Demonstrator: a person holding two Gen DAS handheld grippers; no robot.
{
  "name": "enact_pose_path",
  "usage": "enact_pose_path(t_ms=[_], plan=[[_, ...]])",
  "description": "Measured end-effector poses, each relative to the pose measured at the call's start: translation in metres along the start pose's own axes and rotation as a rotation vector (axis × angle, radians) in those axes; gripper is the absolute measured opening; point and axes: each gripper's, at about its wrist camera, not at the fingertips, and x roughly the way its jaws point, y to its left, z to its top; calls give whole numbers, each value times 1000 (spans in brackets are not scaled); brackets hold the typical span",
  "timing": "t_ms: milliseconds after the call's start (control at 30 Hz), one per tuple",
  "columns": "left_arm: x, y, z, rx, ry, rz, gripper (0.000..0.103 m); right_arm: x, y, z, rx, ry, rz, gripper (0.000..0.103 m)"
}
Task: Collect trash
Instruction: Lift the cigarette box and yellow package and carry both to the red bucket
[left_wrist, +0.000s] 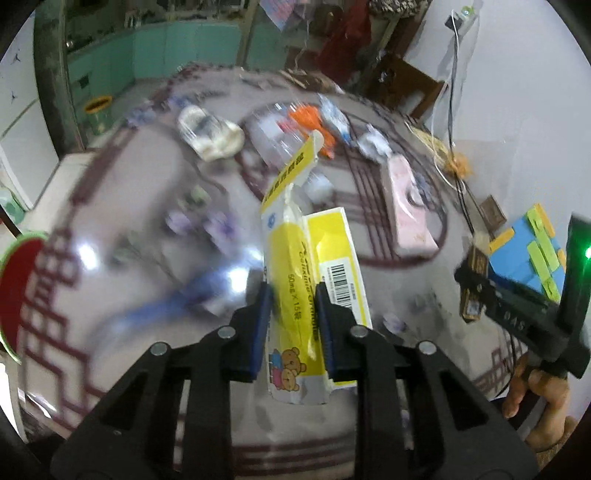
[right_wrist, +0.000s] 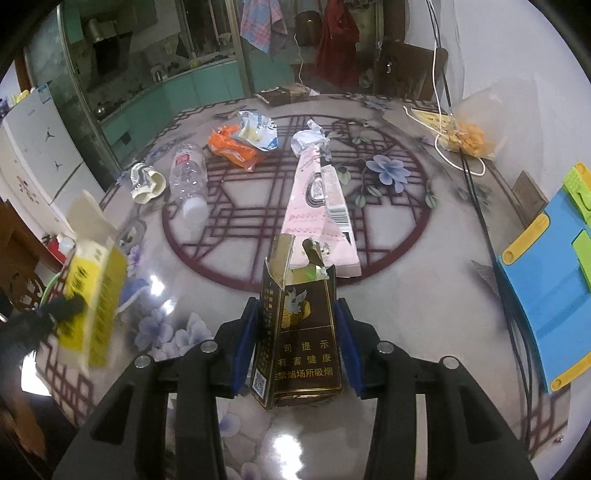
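Left wrist: left tool (left_wrist: 293, 299) clamped on flattened yellow-white cardboard medicine box (left_wrist: 295, 277), lifted off the desk (left_wrist: 129, 221).

Right wrist: right tool (right_wrist: 293, 341) grips brown-gold cigarette pack (right_wrist: 301, 332); pink carton (right_wrist: 317, 206) at 12 o'clock. Keep both grips firm until over a bin.

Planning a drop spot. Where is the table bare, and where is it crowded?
Bare: the near table between the pink carton and blue board. Crowded: the far side, around the bottle, orange wrapper and crumpled cup.

Black plastic tongs (right_wrist: 293, 347) with blue pads (right_wrist: 242, 347) (silver screws along each arm).
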Motion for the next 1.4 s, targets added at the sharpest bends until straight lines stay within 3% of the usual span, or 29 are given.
enact_pose_path(t_ms=[300,433,567,700,900,1133,1400], plan=[[-30,60,35,114,-76,142,24,1,19,3,-29,-15,18,40],[-32,77,41,127,-124,167,25,2,29,5,-41,-31,15,40],[-34,90,42,93,-124,132,25,4,41,5,-71,-39,-1,40],[-47,91,45,119,-180,154,25,2,52,5,-96,-59,-11,40],[-54,98,45,99,-197,145,26,-12,62,10,-66,-124,-6,40],[-60,122,41,65,-199,174,26,-14,91,17,-33,-156,59,40],[-76,163,36,-23,-215,198,26,-7,155,21,-86,-146,156,40]])
